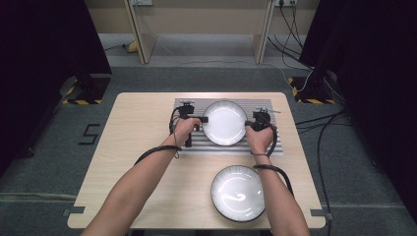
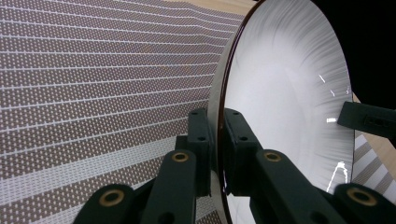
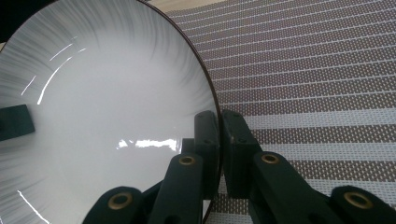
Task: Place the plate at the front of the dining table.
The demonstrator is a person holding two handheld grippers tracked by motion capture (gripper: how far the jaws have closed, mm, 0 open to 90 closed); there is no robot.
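Pinching the plate (image 1: 224, 122) rim from both sides, left tool (image 1: 201, 119) and right tool (image 1: 247, 125) clamped thin; uneven lift risks slipping onto the striped mat (image 1: 189, 145).

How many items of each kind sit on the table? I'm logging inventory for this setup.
Plates: 2, one on the mat clamped by the left gripper and right gripper, one nearer the person
Striped mat: 1
Total: 3

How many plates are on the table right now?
2. One plate sits on the striped mat, pinched at opposite rims by the left tongs and right tongs; the second plate lies nearer the person.
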